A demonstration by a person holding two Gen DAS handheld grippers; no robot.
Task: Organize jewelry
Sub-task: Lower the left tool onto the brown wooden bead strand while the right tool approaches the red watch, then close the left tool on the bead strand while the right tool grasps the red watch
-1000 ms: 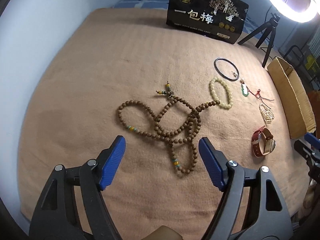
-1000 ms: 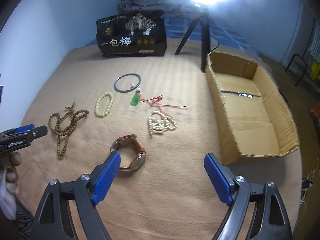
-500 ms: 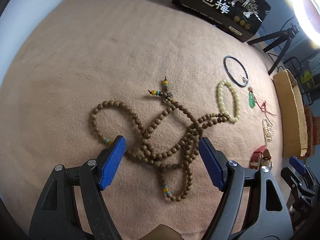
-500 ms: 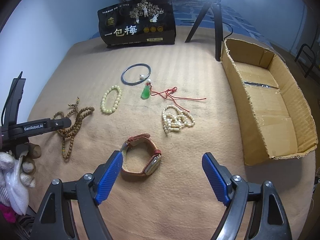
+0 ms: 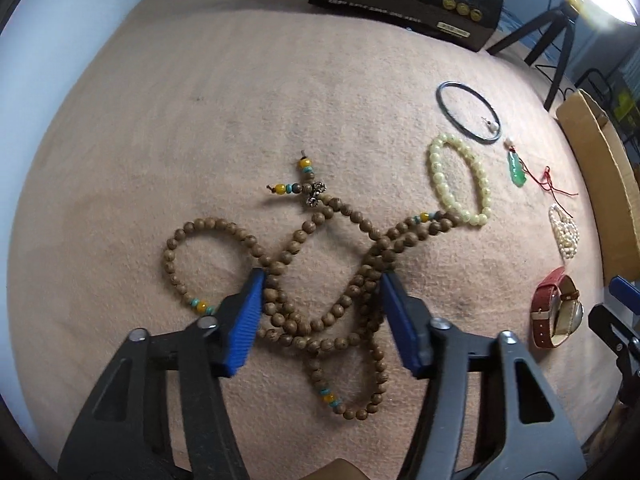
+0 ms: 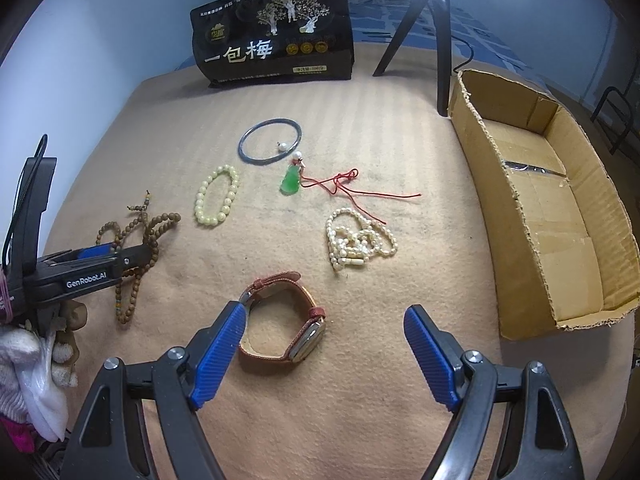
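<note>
A long brown wooden bead necklace lies tangled on the tan blanket. My left gripper is open, its blue pads down on either side of the tangle; it shows in the right wrist view too. My right gripper is open above a red-strapped watch, also seen in the left wrist view. Further off lie a cream bead bracelet, a dark bangle, a green pendant on red cord and a pearl strand.
An open cardboard box stands at the right edge of the blanket. A black printed bag stands at the back, with a tripod leg beside the box. A blue wall runs along the left.
My left gripper has dropped onto the wooden necklace and narrowed, its pads now flanking the tangle. My right gripper has moved closer to the watch, still wide open.
</note>
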